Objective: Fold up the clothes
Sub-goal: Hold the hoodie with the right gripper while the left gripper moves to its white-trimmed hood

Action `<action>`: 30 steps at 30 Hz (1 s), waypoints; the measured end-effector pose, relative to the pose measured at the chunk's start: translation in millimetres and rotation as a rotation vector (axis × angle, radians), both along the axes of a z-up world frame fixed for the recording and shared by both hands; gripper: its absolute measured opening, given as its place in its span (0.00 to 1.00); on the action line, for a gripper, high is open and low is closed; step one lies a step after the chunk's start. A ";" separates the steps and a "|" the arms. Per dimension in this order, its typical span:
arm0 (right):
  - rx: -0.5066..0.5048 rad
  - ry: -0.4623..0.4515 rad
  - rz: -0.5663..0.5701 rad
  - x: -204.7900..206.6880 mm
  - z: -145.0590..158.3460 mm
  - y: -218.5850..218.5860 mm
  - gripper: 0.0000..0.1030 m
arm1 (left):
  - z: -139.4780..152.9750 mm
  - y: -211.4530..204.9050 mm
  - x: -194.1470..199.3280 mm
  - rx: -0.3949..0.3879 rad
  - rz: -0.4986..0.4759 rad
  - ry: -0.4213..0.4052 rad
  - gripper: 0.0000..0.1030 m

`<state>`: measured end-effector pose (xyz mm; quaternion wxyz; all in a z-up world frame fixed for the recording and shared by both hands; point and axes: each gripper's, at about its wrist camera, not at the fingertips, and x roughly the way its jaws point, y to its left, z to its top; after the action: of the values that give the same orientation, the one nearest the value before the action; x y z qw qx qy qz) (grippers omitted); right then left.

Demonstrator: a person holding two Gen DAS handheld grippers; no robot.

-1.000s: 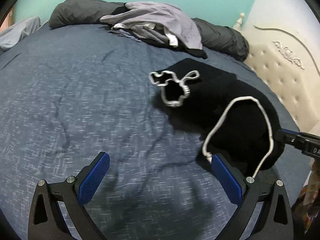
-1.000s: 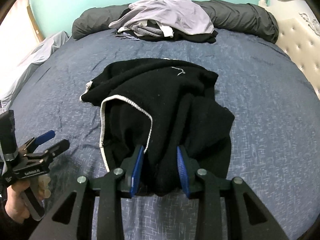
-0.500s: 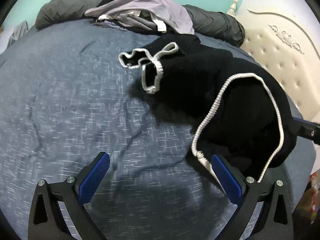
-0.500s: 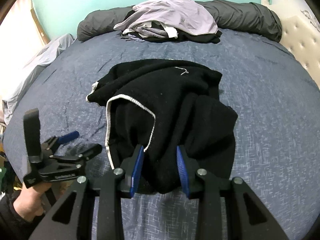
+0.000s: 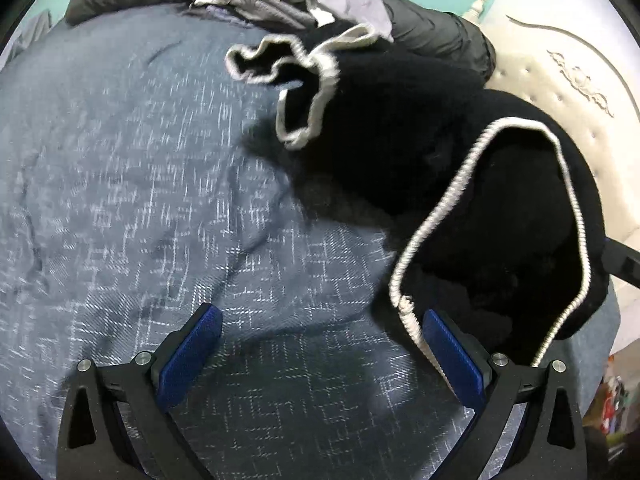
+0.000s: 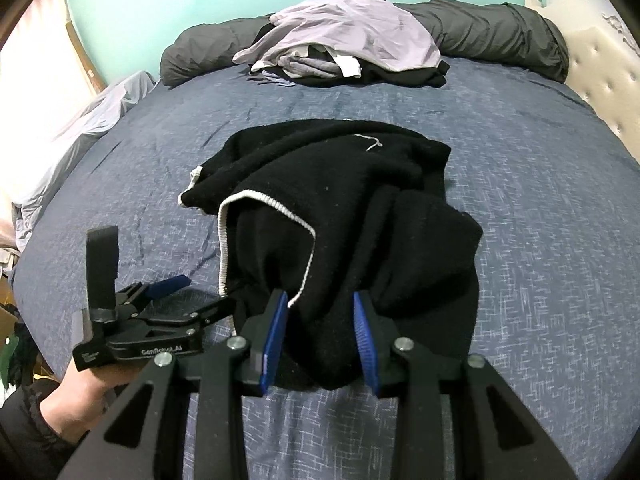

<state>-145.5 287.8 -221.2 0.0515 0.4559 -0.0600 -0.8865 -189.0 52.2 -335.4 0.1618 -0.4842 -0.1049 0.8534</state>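
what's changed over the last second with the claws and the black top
The left claw, open and empty, has come down and in toward the black sweater; its blue right pad now sits by the white-trimmed edge. In the right wrist view it has closed in beside the right claw. Nothing was newly grasped or released. The right claw stays clamped on the sweater's near fold, and the clothes pile is unmoved.

The left gripper (image 5: pixel 320 356) hangs wide open over the blue bed (image 5: pixel 140 200); the black garment (image 5: pixel 420 152), white-trimmed, lies right, its edge beside the right finger.
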 end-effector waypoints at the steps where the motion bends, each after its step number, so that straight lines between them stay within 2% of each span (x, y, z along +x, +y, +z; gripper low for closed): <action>1: -0.002 -0.001 -0.002 -0.2 -0.6 0.6 0.33 | -2.7 -1.3 -0.6 0.008 0.003 -0.011 1.00; 11: -0.021 0.001 -0.007 -0.1 -1.5 2.7 0.33 | -9.6 -3.3 1.1 0.015 -0.011 -0.046 1.00; 17: -0.027 -0.001 -0.013 0.4 -1.9 3.9 0.33 | -8.4 -1.2 4.9 -0.009 -0.029 -0.042 1.00; 22: -0.022 0.002 -0.013 2.0 -1.4 4.1 0.33 | 7.9 -7.2 11.4 0.011 -0.003 -0.007 1.00; 25: -0.025 0.007 -0.018 3.0 -1.0 6.4 0.33 | 24.9 -3.6 18.9 -0.016 -0.019 0.065 1.00; 27: -0.026 0.008 -0.021 3.4 -1.0 7.7 0.33 | 30.2 0.8 23.2 -0.011 -0.042 0.093 0.93; 30: -0.028 0.008 -0.024 3.8 -0.5 8.8 0.33 | 25.6 9.5 25.6 0.014 -0.062 0.075 0.73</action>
<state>-141.6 296.6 -221.8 0.0476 0.4508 -0.0775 -0.8880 -163.4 61.7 -309.7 0.1951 -0.4536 -0.0897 0.8649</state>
